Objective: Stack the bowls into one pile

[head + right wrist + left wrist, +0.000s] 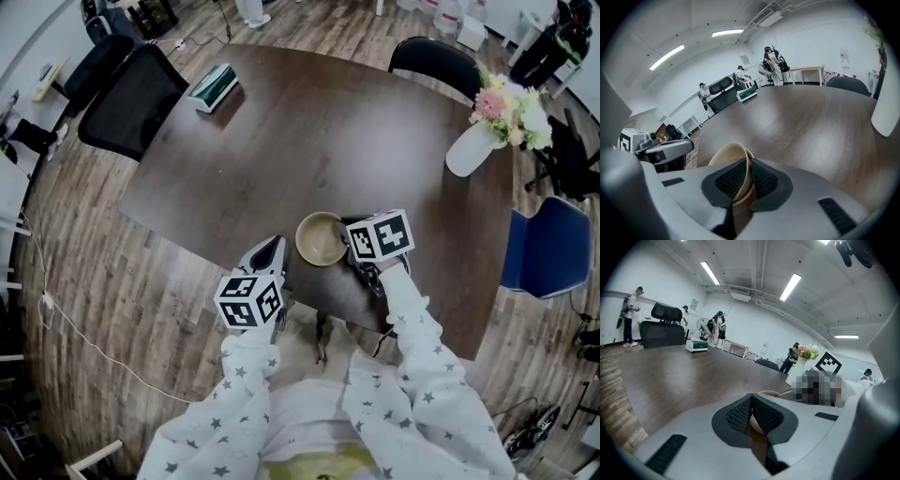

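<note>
We judge the bowl [725, 157] light, stiff and slick, best pinched at the rim, as our right claw [748, 163] does; our left claw [751, 399] is closed, empty.

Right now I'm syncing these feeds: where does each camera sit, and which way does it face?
Head view: on the person's head, looking steeply down at the table; sleeves, left gripper and right gripper show.
Left gripper view: on the left gripper, looking across the table along its shut jaws.
Right gripper view: on the right gripper, along jaws clamping the bowl.
All share the bowl.
</note>
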`<control>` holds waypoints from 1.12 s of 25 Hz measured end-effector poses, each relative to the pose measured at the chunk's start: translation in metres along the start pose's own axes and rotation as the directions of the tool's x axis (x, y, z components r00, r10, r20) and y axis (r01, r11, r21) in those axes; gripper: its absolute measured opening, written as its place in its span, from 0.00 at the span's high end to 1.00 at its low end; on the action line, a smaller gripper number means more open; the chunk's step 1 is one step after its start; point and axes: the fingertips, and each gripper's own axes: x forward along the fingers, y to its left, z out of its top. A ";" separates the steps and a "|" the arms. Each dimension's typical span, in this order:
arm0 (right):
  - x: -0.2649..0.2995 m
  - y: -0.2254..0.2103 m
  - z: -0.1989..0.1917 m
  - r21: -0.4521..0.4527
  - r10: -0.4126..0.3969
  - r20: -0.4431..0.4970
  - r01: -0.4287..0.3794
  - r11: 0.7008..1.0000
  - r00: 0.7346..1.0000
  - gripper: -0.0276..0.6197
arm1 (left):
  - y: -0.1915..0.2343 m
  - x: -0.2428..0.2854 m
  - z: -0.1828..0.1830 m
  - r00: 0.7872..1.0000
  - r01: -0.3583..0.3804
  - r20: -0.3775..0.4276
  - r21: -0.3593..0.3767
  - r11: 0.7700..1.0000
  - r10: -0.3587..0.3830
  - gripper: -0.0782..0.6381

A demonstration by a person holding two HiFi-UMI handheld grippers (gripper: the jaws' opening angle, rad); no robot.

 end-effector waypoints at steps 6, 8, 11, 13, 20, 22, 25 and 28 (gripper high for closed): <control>-0.003 0.003 0.001 -0.026 -0.006 0.018 0.006 1.000 1.000 0.90 | -0.002 -0.003 0.001 1.000 -0.009 0.011 -0.004 1.000 0.009 0.86; -0.004 0.002 0.002 -0.017 -0.012 0.038 0.013 1.000 0.999 0.89 | -0.002 -0.003 0.002 1.000 -0.011 0.015 -0.005 1.000 0.011 0.86; -0.003 0.001 0.001 0.004 -0.016 0.062 0.015 1.000 0.998 0.78 | -0.001 -0.003 0.003 1.000 -0.016 0.023 -0.006 1.000 0.016 0.86; -0.003 0.002 0.002 0.016 -0.011 0.075 0.010 1.000 0.997 0.78 | 0.001 -0.004 0.005 0.999 -0.018 0.031 -0.006 1.000 0.018 0.86; -0.018 0.004 0.007 0.027 0.024 0.146 -0.028 0.999 0.989 0.82 | -0.008 -0.011 0.014 0.997 -0.027 0.078 -0.001 1.000 0.027 0.86; -0.027 0.004 0.009 0.029 0.020 0.176 -0.025 0.999 0.984 0.87 | -0.013 -0.015 0.018 0.995 -0.027 0.096 0.004 1.000 0.026 0.86; -0.042 0.007 0.013 0.040 0.026 0.222 -0.036 0.999 0.975 0.89 | -0.021 -0.023 0.026 0.992 -0.020 0.126 0.019 1.000 0.017 0.86; -0.057 0.010 0.023 0.022 0.043 0.275 -0.051 0.998 0.960 0.90 | -0.027 -0.028 0.039 0.987 -0.003 0.163 0.049 0.999 -0.005 0.86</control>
